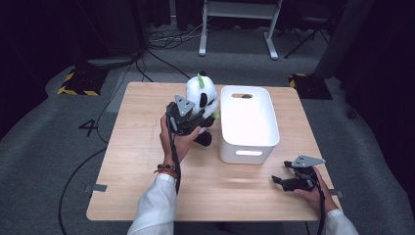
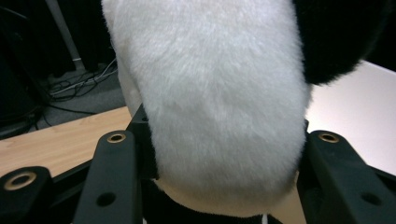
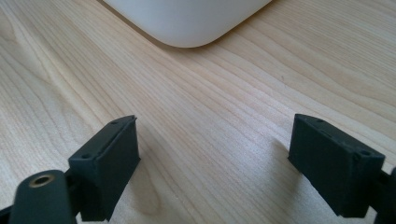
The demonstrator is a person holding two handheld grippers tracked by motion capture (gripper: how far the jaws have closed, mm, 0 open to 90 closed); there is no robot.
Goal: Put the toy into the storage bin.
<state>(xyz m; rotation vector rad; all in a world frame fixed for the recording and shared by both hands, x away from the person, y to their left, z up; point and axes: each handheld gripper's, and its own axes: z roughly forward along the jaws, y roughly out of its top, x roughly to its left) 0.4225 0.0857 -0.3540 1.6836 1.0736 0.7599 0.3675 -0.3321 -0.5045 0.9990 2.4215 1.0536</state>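
Sleeve and forearm: nearest the high camera, the person's left arm (image 1: pixel 155 205) reaches up the table (image 1: pixel 147 161) to the toy.
Table: wooden, bare at its near edge; a dropped toy would land on it or roll off its far side.
White bin (image 1: pixel 248 122): open-topped, just right of the toy and likely where it goes; its near rim could catch a dangling leg and tip the toy out.
Panda toy (image 1: pixel 201 105): upright near the far edge, beside the bin's left wall, its white body squeezed between the jaws in the left gripper view.
Left gripper (image 1: pixel 188 122): clenched on the panda toy; soft plush compresses, so the hold may slide when it swings.
Right gripper (image 1: pixel 284 182): released, jaws wide over bare wood near the bin's front corner, too far off to catch a slip.
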